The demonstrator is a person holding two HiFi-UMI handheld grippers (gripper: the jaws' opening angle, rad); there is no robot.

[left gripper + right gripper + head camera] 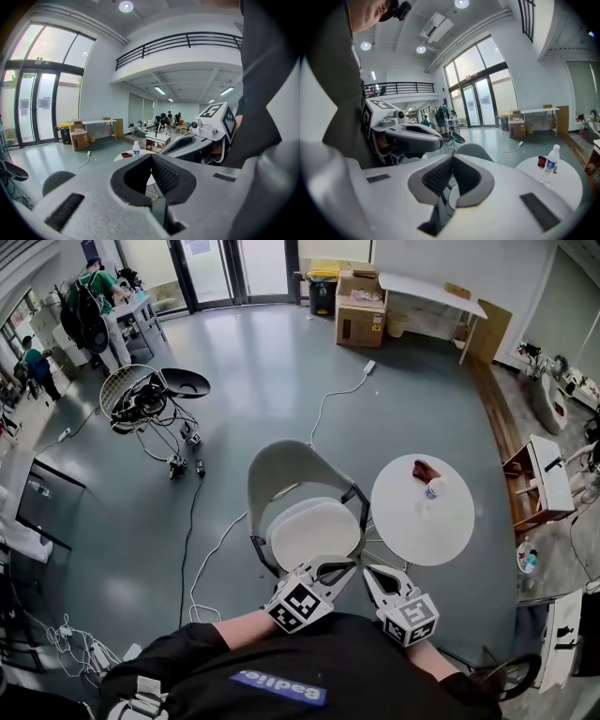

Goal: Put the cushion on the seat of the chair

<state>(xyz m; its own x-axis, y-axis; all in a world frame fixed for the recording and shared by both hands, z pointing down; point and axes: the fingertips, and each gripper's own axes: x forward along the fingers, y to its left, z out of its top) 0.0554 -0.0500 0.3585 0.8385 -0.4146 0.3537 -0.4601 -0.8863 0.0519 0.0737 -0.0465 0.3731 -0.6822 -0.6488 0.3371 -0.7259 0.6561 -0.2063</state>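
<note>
In the head view a grey shell chair point(281, 465) stands just in front of me, and a white rounded cushion point(314, 532) lies flat on its seat. Both grippers hover at the seat's near edge, close side by side. My left gripper point(341, 567) is shut with nothing in it, its tips over the cushion's near rim. My right gripper point(374, 576) is also shut and empty, between the chair and the table. In the left gripper view the jaws point(151, 156) meet at the tip. The right gripper view shows the same point(452, 157), with the chair's back point(476, 151) beyond.
A round white table point(412, 531) stands right of the chair with a water bottle point(432, 487) and a red-brown thing point(424, 470) on it. Cables point(202, 549) run over the grey floor on the left. Cardboard boxes point(359, 320) and a desk point(431, 289) stand at the far wall.
</note>
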